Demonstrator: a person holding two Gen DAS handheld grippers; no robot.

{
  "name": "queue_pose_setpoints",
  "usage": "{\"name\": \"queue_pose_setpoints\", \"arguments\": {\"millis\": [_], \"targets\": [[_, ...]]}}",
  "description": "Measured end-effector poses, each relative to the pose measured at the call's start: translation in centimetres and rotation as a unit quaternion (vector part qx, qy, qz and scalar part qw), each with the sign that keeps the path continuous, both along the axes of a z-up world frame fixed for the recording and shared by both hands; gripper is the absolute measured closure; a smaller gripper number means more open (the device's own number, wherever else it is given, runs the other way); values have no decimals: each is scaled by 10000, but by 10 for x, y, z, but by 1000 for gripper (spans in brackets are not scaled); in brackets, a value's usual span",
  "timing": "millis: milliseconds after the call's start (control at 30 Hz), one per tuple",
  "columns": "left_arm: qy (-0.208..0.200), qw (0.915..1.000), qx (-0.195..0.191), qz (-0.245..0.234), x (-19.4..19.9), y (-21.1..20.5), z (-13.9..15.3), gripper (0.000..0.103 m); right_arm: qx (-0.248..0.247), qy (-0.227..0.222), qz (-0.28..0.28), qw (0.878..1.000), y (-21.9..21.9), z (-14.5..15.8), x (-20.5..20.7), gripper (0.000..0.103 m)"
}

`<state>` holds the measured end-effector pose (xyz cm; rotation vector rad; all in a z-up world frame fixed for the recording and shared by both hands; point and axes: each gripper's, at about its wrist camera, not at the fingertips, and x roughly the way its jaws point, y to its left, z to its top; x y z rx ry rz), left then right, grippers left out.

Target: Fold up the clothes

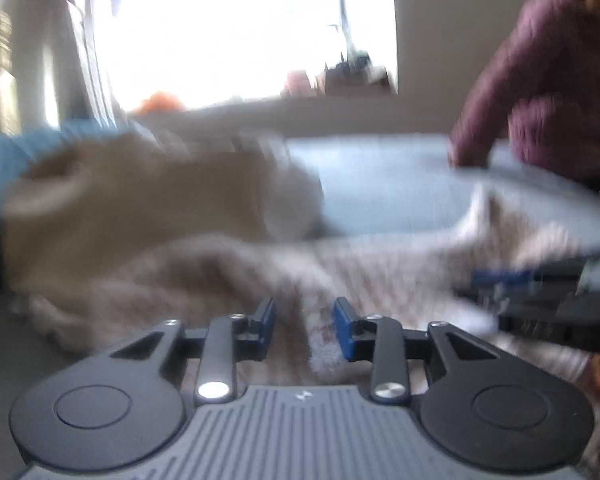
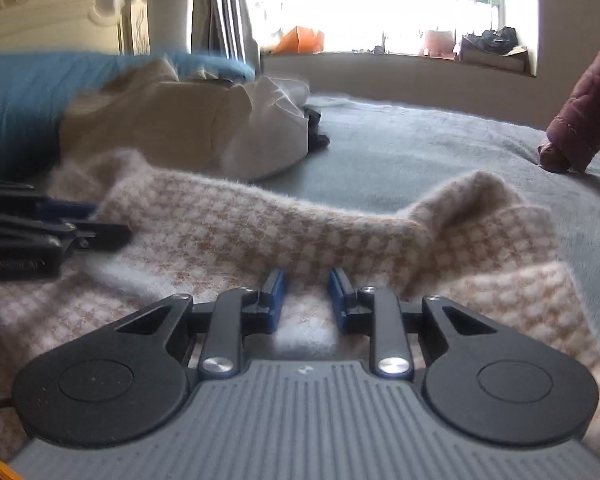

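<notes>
The left gripper [image 1: 305, 328] hovered low over the checked pink-and-cream knit garment [image 2: 300, 236], jaws parted a narrow way, cloth showing in the gap below but the blue pads [image 1: 345, 334] not pressing on it. That view was smeared with blur. The right gripper [image 2: 305, 300] stood the same: a narrow gap between its jaws, fuzzy knit beneath, nothing clamped. The garment lay spread across the grey-blue bed [image 2: 420, 148], one fold running across it and a corner [image 2: 484, 184] peaking up on the right side. In the right wrist view the left gripper [image 2: 100, 232] reached in from the left edge, its tips over the knit's left end. Behind the knit sat a heap of tan and white clothes [image 2: 188, 128], touching its far edge, with a blue pillow [image 2: 24, 100] beyond. A person's maroon quilted sleeve [image 2: 580, 120] rested on the bed at the far right, well apart from the knit.
</notes>
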<state>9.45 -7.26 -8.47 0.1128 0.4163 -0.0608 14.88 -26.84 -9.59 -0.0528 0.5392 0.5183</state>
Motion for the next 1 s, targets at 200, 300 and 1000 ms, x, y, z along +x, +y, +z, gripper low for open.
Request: {"name": "queue_pose_setpoints", "arguments": {"millis": [200,300,1000], "targets": [[93,9981,411,-453,33,-33,5,66,32,-39,-31,10000,2,0,-2,79],[930,9950,197,-316,59,-28,-28,66,15,-35,7,10000,1,0,-2,79],[651,9970,409,-131,55,-24,-46,54,-409,-19,-130,9991,0,-2,49,82]]}}
